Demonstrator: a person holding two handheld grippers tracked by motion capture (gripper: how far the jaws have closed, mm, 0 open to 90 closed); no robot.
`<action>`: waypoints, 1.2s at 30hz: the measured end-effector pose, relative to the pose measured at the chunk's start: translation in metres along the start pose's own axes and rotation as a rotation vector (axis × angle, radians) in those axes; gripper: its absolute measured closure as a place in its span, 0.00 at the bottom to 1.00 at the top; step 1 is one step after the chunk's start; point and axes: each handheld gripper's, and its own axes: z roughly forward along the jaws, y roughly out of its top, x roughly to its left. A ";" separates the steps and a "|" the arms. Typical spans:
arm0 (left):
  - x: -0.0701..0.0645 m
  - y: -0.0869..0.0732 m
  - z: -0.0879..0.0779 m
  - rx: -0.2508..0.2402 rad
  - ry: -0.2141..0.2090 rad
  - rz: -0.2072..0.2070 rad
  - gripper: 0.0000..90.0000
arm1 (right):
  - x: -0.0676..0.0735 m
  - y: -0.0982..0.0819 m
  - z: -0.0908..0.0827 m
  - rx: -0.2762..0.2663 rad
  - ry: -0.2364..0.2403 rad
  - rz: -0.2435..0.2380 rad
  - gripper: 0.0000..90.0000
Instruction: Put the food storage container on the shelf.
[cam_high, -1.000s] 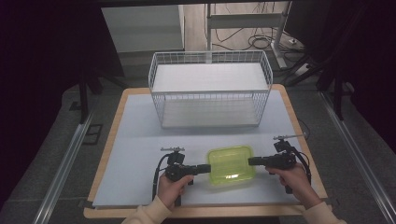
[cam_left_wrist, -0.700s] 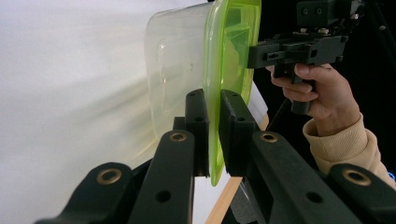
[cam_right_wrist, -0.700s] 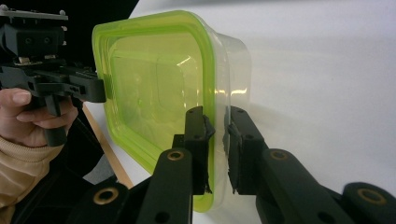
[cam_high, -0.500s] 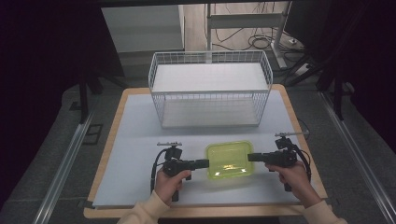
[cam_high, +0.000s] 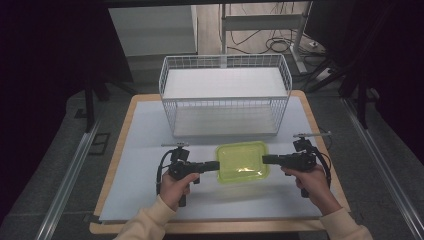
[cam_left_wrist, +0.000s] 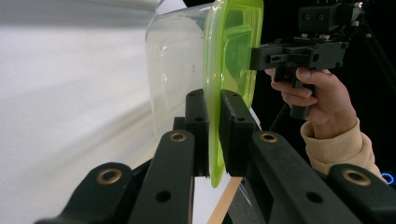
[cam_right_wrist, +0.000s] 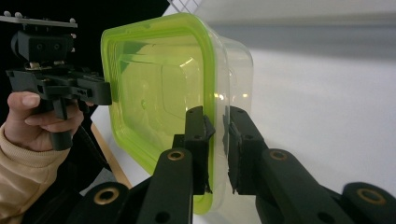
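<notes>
left gripper (cam_high: 216, 165): jaws clamped on the left rim of the lidded container (cam_high: 242, 162); in the left gripper view the two pads pinch the green lid edge (cam_left_wrist: 214, 140) from both sides. Rim pinch because the flange is the only thin, stiff bit the jaws can get around.
right gripper (cam_high: 265, 159): jaws closed on the opposite rim, same pinch on the lid flange (cam_right_wrist: 215, 140). Right gripper view has one pad on the lid side and one on the clear tub side.
why two grips: opposed holds on both short ends keep the box level and stop it swinging about a single pinch point. My read, not something visible.
container location: between the two grippers, over the front half of the white table mat (cam_high: 145, 150), just in front of the wire basket (cam_high: 225, 100). Looks lifted off the mat, lid up and roughly level; contact with the mat hard to rule out from above.
lid: seated on the tub, so clamping the rim holds both parts as one.
basket: open top, empty, directly behind the box; likely drop target.
next move needs: both hands rising and going forward together to clear the basket's front wall (cam_high: 225, 117).
risk: uneven motion twists the flange out of one pinch.
</notes>
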 end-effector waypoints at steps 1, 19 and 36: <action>0.000 0.000 0.000 0.000 0.000 0.000 0.92 | 0.000 0.000 0.000 0.000 0.000 0.000 0.88; -0.009 0.040 -0.021 -0.017 0.014 0.049 0.92 | 0.024 0.039 -0.004 -0.050 -0.009 -0.034 0.88; -0.019 0.092 -0.040 -0.035 0.007 0.066 0.92 | 0.042 0.086 -0.008 -0.098 -0.006 -0.060 0.88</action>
